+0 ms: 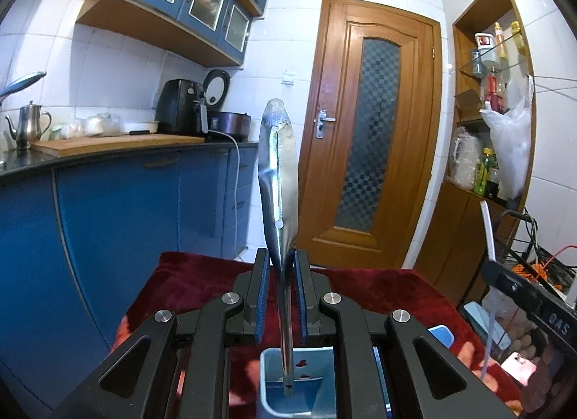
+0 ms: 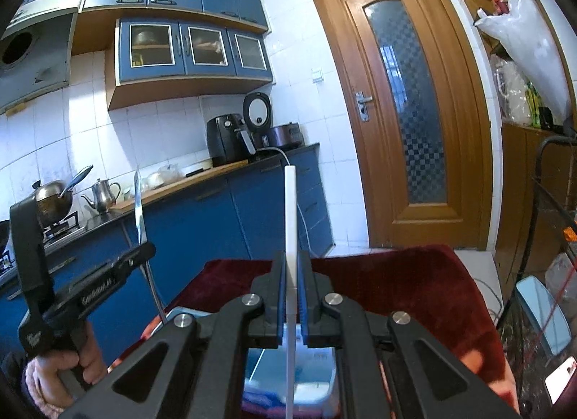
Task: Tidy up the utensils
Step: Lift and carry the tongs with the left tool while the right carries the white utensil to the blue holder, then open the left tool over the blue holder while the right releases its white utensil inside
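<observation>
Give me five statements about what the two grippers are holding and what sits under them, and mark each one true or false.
1. The left gripper is shut on a metal spatula. True.
2. The right gripper holds a metal fork. False: it grips a white utensil, a slim white stick.
3. The spatula's blade points down into the container. False: its blade points up and its handle end hangs over the light blue container.
4. A dark red cloth lies under the container. True.
5. The wooden door stands wide open. False: it is shut.
</observation>
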`<state>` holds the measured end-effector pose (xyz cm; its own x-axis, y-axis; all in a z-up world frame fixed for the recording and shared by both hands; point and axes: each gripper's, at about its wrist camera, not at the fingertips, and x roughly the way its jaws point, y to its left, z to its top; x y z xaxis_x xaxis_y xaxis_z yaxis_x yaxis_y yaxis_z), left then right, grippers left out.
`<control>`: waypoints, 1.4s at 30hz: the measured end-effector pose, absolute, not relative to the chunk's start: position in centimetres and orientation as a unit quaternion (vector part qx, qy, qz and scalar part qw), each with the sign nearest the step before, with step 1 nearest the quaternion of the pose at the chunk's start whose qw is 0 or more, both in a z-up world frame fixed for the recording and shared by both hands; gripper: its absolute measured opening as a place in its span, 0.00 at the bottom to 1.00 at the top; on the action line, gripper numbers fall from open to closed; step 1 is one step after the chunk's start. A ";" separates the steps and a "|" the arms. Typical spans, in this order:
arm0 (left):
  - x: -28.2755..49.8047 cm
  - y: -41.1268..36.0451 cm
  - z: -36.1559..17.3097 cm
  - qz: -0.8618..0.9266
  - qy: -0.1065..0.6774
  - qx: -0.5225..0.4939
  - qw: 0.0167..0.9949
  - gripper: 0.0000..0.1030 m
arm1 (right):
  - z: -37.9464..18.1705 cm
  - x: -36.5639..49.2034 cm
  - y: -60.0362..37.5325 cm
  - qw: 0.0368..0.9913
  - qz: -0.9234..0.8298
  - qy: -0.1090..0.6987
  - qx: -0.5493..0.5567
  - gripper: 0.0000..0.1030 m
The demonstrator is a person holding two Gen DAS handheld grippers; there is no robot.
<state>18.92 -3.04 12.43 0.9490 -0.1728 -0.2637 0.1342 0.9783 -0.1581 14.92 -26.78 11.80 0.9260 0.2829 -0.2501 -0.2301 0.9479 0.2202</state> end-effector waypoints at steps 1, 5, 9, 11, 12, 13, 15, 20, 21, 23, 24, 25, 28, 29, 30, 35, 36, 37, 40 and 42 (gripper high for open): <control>19.2 -3.2 12.1 -0.079 0.140 -0.070 0.985 0.13 | 11.7 15.4 -26.6 0.978 0.129 0.134 0.092 0.07; 19.8 -3.7 10.9 -0.083 0.149 -0.070 0.983 0.13 | 10.9 17.0 -26.2 0.984 0.109 0.110 0.083 0.08; 19.8 -3.7 9.5 -0.089 0.157 -0.071 0.981 0.13 | 9.3 17.9 -26.0 0.989 0.083 0.095 0.078 0.08; 19.7 -3.9 8.9 -0.093 0.156 -0.063 0.981 0.13 | 8.9 18.0 -25.6 0.990 0.080 0.091 0.068 0.08; 19.6 -4.1 8.7 -0.093 0.156 -0.060 0.982 0.13 | 8.5 17.9 -25.4 0.991 0.081 0.092 0.061 0.08; 19.6 -4.2 8.5 -0.093 0.157 -0.058 0.981 0.13 | 8.4 18.0 -25.2 0.991 0.081 0.094 0.056 0.08; 19.6 -4.2 8.0 -0.096 0.165 -0.058 0.980 0.13 | 8.1 18.0 -25.1 0.990 0.084 0.102 0.050 0.08; 19.5 -4.5 7.2 -0.110 0.191 -0.051 0.974 0.14 | 7.4 17.5 -24.9 0.986 0.095 0.129 0.038 0.08; 19.6 -4.6 7.1 -0.119 0.201 -0.049 0.971 0.14 | 7.3 17.4 -25.0 0.985 0.096 0.135 0.038 0.08; 19.4 -4.8 7.0 -0.128 0.208 -0.049 0.969 0.14 | 7.0 17.2 -25.1 0.983 0.101 0.147 0.047 0.08; 19.3 -4.9 7.0 -0.131 0.212 -0.045 0.967 0.15 | 7.0 17.2 -25.2 0.981 0.104 0.152 0.051 0.08; 19.3 -5.0 7.0 -0.132 0.214 -0.041 0.967 0.16 | 6.9 17.2 -25.2 0.980 0.108 0.158 0.051 0.08; 19.0 -5.3 7.3 -0.122 0.222 -0.031 0.967 0.30 | 6.8 16.8 -24.9 0.980 0.108 0.161 0.039 0.20; 18.9 -5.3 7.4 -0.117 0.224 -0.029 0.967 0.41 | 7.0 16.6 -24.7 0.981 0.109 0.160 0.036 0.22; 18.7 -5.3 7.4 -0.115 0.224 -0.028 0.967 0.44 | 7.1 16.5 -24.5 0.981 0.110 0.158 0.035 0.25; 17.7 -5.0 7.8 -0.116 0.229 -0.026 0.966 0.45 | 8.1 15.4 -24.8 0.982 0.116 0.142 0.054 0.31; 17.5 -4.9 7.9 -0.116 0.230 -0.027 0.966 0.45 | 8.3 15.2 -24.9 0.982 0.116 0.140 0.058 0.31; 17.3 -4.9 8.0 -0.115 0.231 -0.026 0.966 0.45 | 8.5 15.0 -25.0 0.982 0.116 0.139 0.059 0.31; 16.5 -4.7 8.4 -0.116 0.233 -0.022 0.965 0.45 | 9.1 14.3 -25.5 0.982 0.110 0.138 0.064 0.31; 15.9 -4.6 8.8 -0.118 0.235 -0.023 0.965 0.45 | 9.4 13.8 -26.0 0.981 0.110 0.140 0.071 0.31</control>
